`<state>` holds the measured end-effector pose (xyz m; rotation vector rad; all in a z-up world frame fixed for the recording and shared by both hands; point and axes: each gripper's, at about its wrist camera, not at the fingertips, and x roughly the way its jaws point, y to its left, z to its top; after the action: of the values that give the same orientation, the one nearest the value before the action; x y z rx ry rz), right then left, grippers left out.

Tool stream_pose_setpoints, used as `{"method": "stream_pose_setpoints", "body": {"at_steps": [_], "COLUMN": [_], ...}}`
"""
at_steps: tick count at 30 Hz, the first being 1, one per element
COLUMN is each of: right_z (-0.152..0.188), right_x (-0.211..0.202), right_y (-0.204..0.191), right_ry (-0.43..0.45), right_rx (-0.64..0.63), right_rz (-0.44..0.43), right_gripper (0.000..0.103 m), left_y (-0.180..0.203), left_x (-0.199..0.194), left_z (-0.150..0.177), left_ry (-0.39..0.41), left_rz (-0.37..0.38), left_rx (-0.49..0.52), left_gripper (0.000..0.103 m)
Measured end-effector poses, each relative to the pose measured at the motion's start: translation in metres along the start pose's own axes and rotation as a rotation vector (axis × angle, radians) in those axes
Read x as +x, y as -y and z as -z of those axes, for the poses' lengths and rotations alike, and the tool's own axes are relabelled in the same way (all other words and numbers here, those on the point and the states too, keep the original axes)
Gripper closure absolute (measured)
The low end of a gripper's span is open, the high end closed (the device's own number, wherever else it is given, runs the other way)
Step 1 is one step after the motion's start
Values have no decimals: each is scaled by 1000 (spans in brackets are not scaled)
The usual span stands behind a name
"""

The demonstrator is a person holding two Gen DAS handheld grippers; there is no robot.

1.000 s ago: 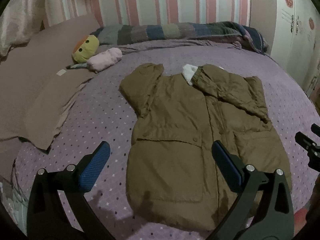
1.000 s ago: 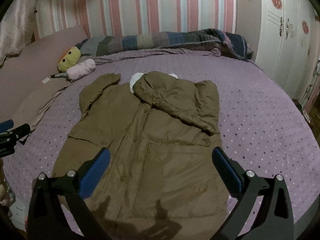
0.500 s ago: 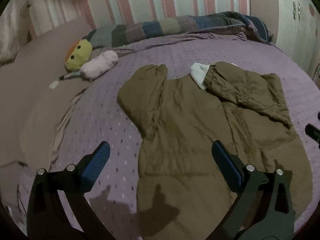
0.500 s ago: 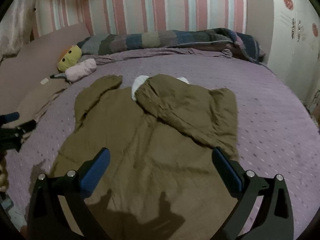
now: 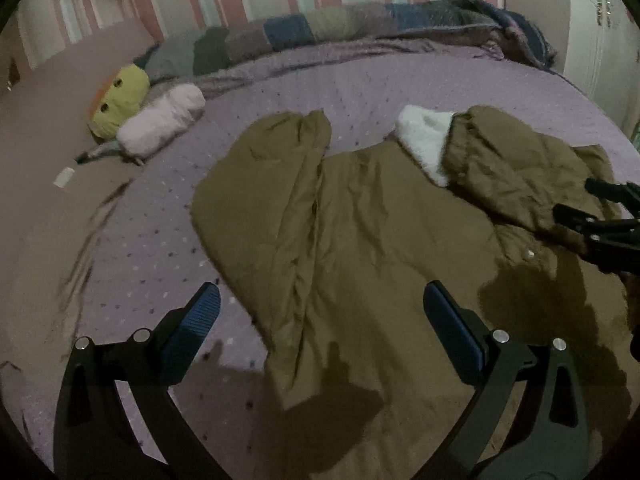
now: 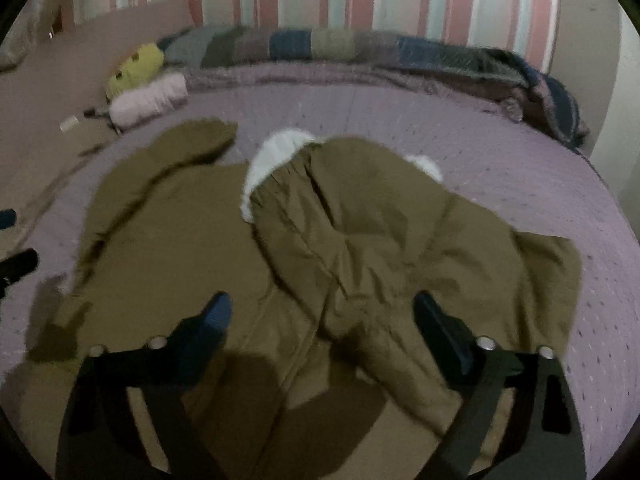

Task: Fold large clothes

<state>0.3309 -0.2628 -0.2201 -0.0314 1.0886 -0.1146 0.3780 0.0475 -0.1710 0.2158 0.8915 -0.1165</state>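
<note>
An olive-brown padded coat (image 5: 384, 240) with a white fleece collar (image 5: 426, 142) lies flat on the purple dotted bed (image 5: 360, 88). Its right sleeve (image 6: 360, 232) is folded across the body; its left sleeve (image 5: 280, 168) lies along the coat's left edge. My left gripper (image 5: 320, 320) is open and empty, low over the coat's left side. My right gripper (image 6: 320, 320) is open and empty, low over the folded sleeve; it also shows at the right edge of the left wrist view (image 5: 600, 220).
A yellow-green plush toy (image 5: 120, 100) and a pink roll (image 5: 160, 124) lie at the bed's far left. A striped blanket (image 5: 360, 28) runs along the striped wall. A brown sheet (image 5: 40, 200) lies on the left. A white wardrobe (image 5: 600, 40) stands at the right.
Both grippers have moved forward and lower toward the coat, which looms larger now. The coat itself has not moved. Both grippers stay open.
</note>
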Motion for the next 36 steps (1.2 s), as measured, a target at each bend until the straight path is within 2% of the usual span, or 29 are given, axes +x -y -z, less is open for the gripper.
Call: {"method": "stream_pose_setpoints", "body": {"at_steps": [1,5,7,9,10,11,13,15,17,20,23,26,30,32,36], "right_z": [-2,-13,-15,-17,-19,-20,-23,-29,-31,-26,-22,-23,-19,-15,2], "right_x": [11,68,81,98,102,103,99,89,77,62,44,27,17,20,44], "right_y": [-1,-12,-20,-28,-28,-25,-15,5,20,17,0,-22,-66,-89,-117], "right_ry": [-17,-113,-121,-137,-147,-150,-154,-142,-121,-89,-71,-51,-71,-98,-174], "right_rx": [-6,-63,-119,-207,-224,-225,-193,-95,-13,-12,-31,-5,-40,-72,-122], "right_rz": [-2,-14,12,84,89,81,54,-26,-107,-156,-210,-328,-405,-424,-390], "right_gripper": [23,23,23,39,43,47,70,78,80,80,80,80,80,80,79], "left_y": [-2,-7,-9,-10,-11,-13,-21,-27,-33,-39,-44,-49,-59,-63,-64], "left_x": [13,53,61,65,65,64,61,57,54,50,44,36,24,19,11], "left_z": [-4,-13,-13,-12,-11,-9,-5,-3,-3,0,7,12,15,16,15], "left_ry": [-11,-81,-92,-93,-93,-92,-97,-94,-89,-95,-99,-99,-101,-106,-101], "left_rz": [11,16,-3,-24,-35,-40,-39,-53,-54,-53,-58,-67,-81,-78,-87], "left_rx": [-7,-28,-34,-37,-41,-47,-69,-93,-119,-163,-167,-177,-197,-210,-203], "left_gripper": [3,3,3,3,3,3,3,3,3,3,3,3,3,3,3]}}
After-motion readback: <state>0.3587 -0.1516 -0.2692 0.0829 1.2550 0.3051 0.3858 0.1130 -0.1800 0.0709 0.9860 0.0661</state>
